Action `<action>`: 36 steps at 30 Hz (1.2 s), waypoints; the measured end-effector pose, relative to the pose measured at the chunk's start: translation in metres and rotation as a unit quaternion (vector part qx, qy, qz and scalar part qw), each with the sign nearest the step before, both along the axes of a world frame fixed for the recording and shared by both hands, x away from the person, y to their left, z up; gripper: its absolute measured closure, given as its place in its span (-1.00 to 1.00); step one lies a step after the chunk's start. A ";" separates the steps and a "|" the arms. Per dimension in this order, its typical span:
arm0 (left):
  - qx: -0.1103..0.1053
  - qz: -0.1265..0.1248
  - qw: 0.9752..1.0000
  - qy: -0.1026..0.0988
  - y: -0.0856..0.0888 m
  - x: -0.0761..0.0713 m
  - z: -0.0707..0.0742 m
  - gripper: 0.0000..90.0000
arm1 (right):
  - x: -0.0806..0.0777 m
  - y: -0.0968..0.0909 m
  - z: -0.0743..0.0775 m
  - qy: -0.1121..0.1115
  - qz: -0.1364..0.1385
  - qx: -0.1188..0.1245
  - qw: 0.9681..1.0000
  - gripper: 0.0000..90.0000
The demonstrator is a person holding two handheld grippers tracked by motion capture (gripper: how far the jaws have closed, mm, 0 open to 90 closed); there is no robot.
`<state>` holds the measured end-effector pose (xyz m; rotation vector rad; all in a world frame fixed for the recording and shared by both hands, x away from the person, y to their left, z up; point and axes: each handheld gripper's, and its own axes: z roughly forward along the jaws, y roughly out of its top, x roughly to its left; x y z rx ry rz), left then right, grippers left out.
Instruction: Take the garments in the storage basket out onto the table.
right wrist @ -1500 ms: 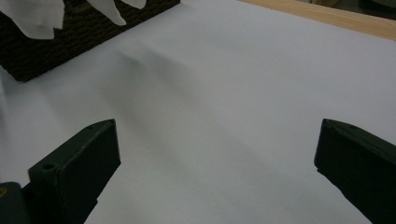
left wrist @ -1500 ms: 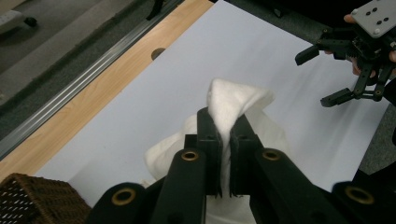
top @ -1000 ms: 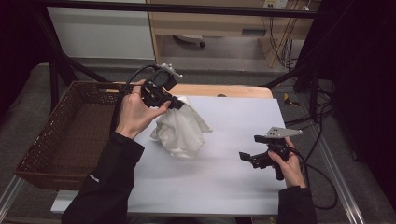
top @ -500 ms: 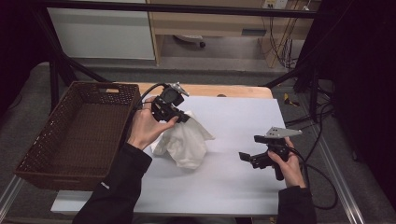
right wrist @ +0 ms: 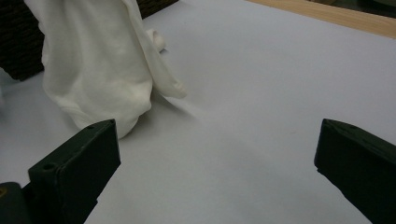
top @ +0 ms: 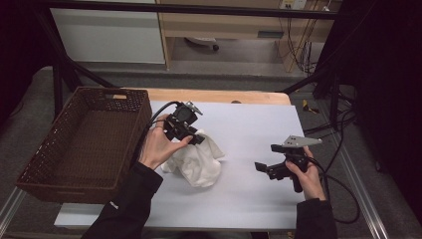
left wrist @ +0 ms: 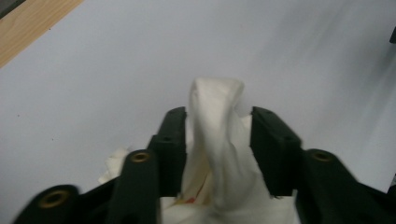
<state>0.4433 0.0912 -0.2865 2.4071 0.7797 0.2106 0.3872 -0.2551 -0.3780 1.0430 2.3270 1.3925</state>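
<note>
High view: the left gripper (top: pixel 185 130) pinches a raised fold of the white cloth (top: pixel 196 164), whose bulk rests on the white table (top: pixel 249 129) just right of the brown basket (top: pixel 84 139). Left gripper view: the cloth (left wrist: pixel 219 140) stands upright between the jaws, which are closed most of the way onto it. The left hand (top: pixel 159 147) tilts that gripper down toward the right. The right gripper (top: pixel 266 169) sits low, well apart from the cloth, pointing left, with its jaws spread wide and holding nothing.
</note>
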 end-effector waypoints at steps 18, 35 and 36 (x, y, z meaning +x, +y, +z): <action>-0.051 0.038 0.995 -0.072 0.054 -0.029 0.016 -0.70 | 0.000 0.000 0.000 -0.001 -0.001 -0.001 1.000 -0.98; -0.075 0.089 0.990 -0.085 0.130 -0.057 -0.009 -0.84 | 0.000 0.001 -0.001 0.000 0.000 -0.003 1.000 -0.98; -0.075 0.094 0.989 -0.085 0.135 -0.058 -0.012 -0.85 | 0.000 0.002 -0.001 0.000 0.000 -0.004 1.000 -0.98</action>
